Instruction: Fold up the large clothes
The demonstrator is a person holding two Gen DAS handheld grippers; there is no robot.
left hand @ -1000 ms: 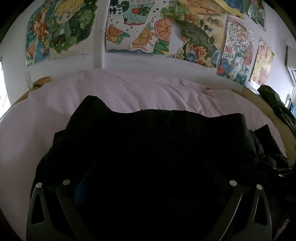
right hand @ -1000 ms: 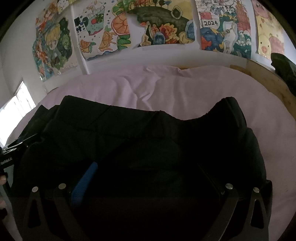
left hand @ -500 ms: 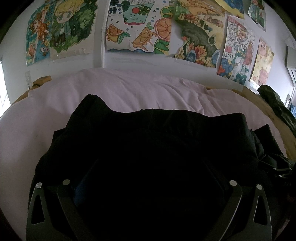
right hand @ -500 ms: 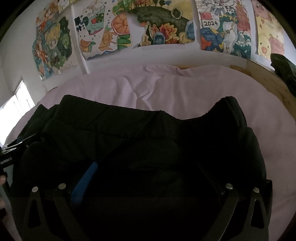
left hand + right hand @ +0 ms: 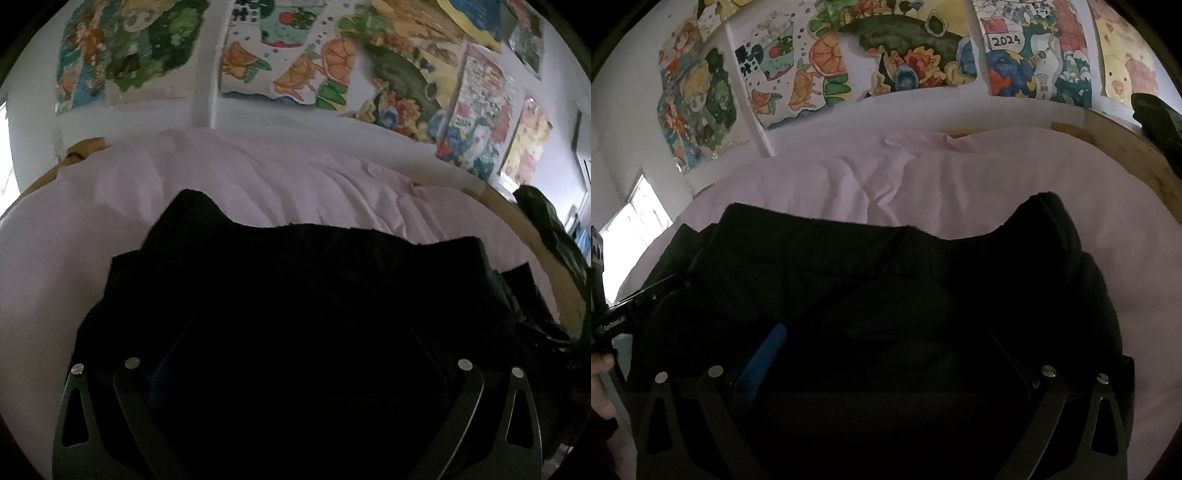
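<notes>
A large black garment lies bunched on the pink bedsheet, and it fills the lower half of both views. My left gripper hovers low over it, open, its fingers spread wide and dark against the cloth. The same garment lies under my right gripper, which is also open. The blue pad of its left finger shows against the cloth. Nothing is pinched in either gripper. At the left edge of the right wrist view, a hand holds the left gripper's body.
Colourful posters cover the white wall behind the bed. A wooden bed frame runs along the right, with a dark green garment piled on it. A bright window is at the left. Pink sheet shows beyond the black garment.
</notes>
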